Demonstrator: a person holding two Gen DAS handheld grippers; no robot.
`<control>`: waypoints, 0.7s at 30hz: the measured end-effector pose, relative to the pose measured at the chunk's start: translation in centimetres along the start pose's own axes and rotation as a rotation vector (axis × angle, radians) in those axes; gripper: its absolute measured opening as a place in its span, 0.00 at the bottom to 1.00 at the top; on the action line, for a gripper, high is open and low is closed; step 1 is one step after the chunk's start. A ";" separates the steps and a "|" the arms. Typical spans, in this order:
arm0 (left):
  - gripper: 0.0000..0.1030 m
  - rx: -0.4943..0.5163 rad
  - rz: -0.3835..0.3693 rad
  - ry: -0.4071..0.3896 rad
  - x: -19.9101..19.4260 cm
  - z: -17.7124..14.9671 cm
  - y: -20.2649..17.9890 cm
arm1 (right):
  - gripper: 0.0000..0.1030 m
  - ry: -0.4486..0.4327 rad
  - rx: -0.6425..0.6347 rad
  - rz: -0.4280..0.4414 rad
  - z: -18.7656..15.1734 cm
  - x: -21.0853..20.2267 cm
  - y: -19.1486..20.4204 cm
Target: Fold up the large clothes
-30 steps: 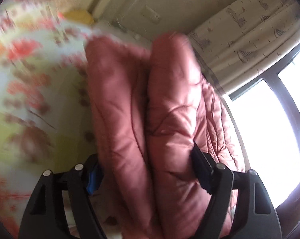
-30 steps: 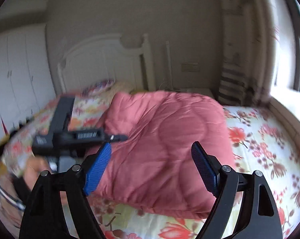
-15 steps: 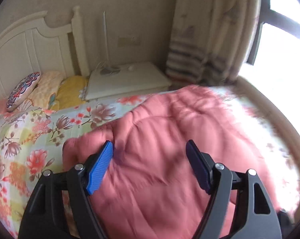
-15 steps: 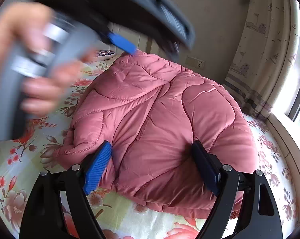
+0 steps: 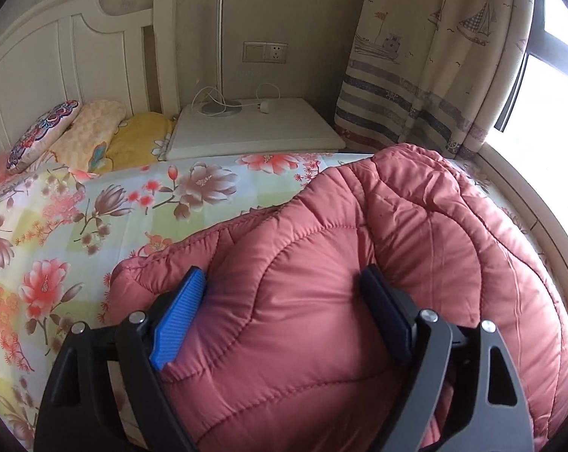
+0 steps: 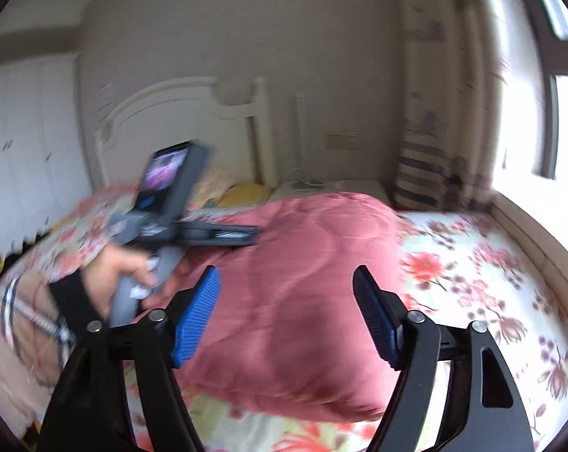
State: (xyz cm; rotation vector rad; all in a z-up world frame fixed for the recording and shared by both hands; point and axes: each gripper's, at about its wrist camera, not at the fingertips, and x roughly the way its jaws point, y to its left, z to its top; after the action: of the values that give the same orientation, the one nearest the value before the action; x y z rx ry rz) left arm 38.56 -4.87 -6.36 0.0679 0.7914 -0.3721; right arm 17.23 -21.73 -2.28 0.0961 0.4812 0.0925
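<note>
The pink padded jacket [image 5: 359, 282] lies folded in a puffy heap on the flowered bedsheet [image 5: 58, 226], toward the window side of the bed. My left claw [image 5: 284, 282] hangs just over it, jaws spread and lately widening, gripping nothing. My right claw [image 6: 287, 282] is also released, jaws lately narrowing with only air between them. My left hand [image 6: 122, 275] shows beside the jacket.
</note>
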 end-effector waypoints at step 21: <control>0.98 0.005 0.318 -0.464 -26.2 -14.5 -6.8 | 0.85 -0.080 -0.084 -0.050 -3.1 -12.6 0.7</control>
State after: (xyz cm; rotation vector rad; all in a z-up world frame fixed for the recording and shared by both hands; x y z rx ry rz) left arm 9.49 -0.46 2.40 0.1061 0.3114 -0.0792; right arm 4.62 -22.21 0.85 0.0058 0.3994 0.0597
